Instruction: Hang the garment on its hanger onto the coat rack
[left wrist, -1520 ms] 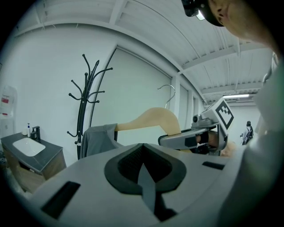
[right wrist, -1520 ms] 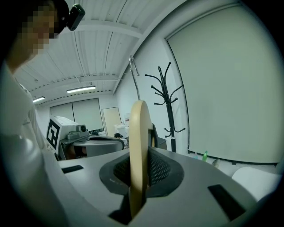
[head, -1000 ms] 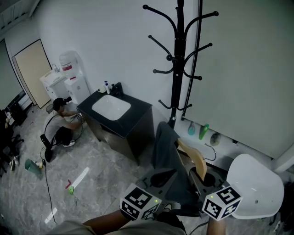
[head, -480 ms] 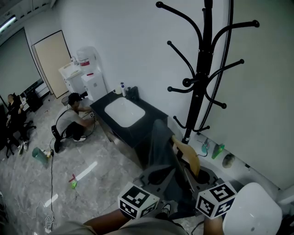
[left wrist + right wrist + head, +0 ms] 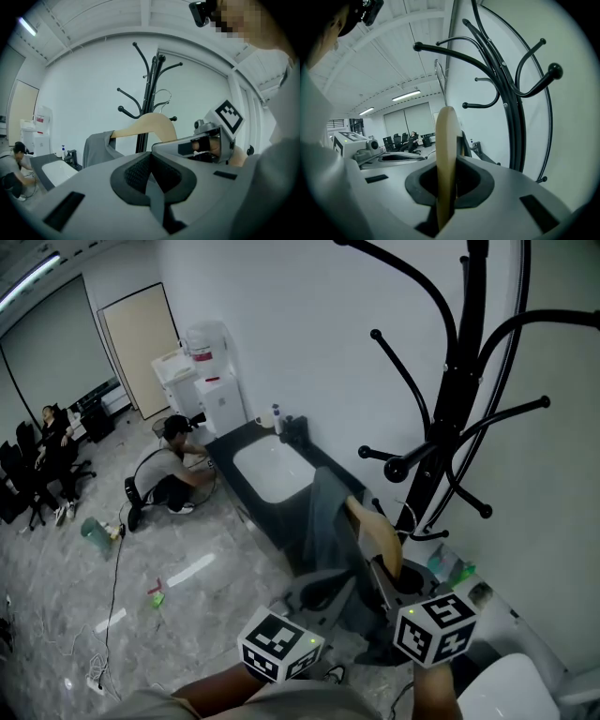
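A wooden hanger (image 5: 377,532) carries a grey garment (image 5: 324,517), held up in front of the black coat rack (image 5: 448,418). My right gripper (image 5: 386,579) is shut on the hanger's edge (image 5: 445,154); its metal hook (image 5: 439,77) rises just left of the rack's curved arms (image 5: 497,70). My left gripper (image 5: 323,590) sits lower left of it. In the left gripper view that gripper (image 5: 152,180) is shut on a fold of the grey garment, whose shoulder (image 5: 97,144) hangs off the hanger (image 5: 146,125) before the rack (image 5: 151,89).
A black cabinet with a white sink (image 5: 270,470) stands by the wall left of the rack. A person (image 5: 167,474) crouches beside it, near a water dispenser (image 5: 211,385). A white rounded seat (image 5: 511,695) lies at the lower right. Bottles (image 5: 448,568) stand at the rack's foot.
The view has closed in on the coat rack, which now looms larger at the upper right. Both grippers have carried the hanger and garment up and toward it.
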A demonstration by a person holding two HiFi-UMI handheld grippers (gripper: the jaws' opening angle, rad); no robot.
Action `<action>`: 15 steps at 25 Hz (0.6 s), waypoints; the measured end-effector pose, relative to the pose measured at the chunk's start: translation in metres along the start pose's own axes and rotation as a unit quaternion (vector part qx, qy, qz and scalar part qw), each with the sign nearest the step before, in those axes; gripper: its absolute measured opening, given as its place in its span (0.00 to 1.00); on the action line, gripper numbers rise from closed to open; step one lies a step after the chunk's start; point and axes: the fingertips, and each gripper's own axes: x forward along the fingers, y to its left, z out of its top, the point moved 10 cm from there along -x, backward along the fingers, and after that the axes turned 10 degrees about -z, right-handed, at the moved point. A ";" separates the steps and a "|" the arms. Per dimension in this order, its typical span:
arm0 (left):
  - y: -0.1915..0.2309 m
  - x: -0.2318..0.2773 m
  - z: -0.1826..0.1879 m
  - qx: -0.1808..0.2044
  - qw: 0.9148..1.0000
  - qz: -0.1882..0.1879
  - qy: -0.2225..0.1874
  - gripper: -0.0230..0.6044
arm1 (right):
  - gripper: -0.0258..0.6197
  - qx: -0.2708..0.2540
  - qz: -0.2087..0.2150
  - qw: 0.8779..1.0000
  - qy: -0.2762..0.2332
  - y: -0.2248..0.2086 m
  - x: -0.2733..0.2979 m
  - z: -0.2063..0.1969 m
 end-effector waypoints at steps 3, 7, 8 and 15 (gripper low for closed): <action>0.021 0.009 0.002 -0.001 1.000 0.003 -0.002 0.05 | 0.10 0.002 -0.006 1.000 0.003 -0.009 0.028 0.009; 0.050 0.019 0.006 0.001 1.000 -0.013 -0.003 0.04 | 0.10 0.007 -0.030 1.000 0.003 -0.018 0.059 0.019; 0.058 0.022 0.008 0.001 1.000 -0.018 -0.003 0.04 | 0.10 0.010 -0.037 0.999 0.004 -0.021 0.067 0.019; 0.109 0.039 0.014 -0.002 0.998 -0.061 0.000 0.05 | 0.10 0.029 -0.091 0.995 0.018 -0.034 0.112 0.018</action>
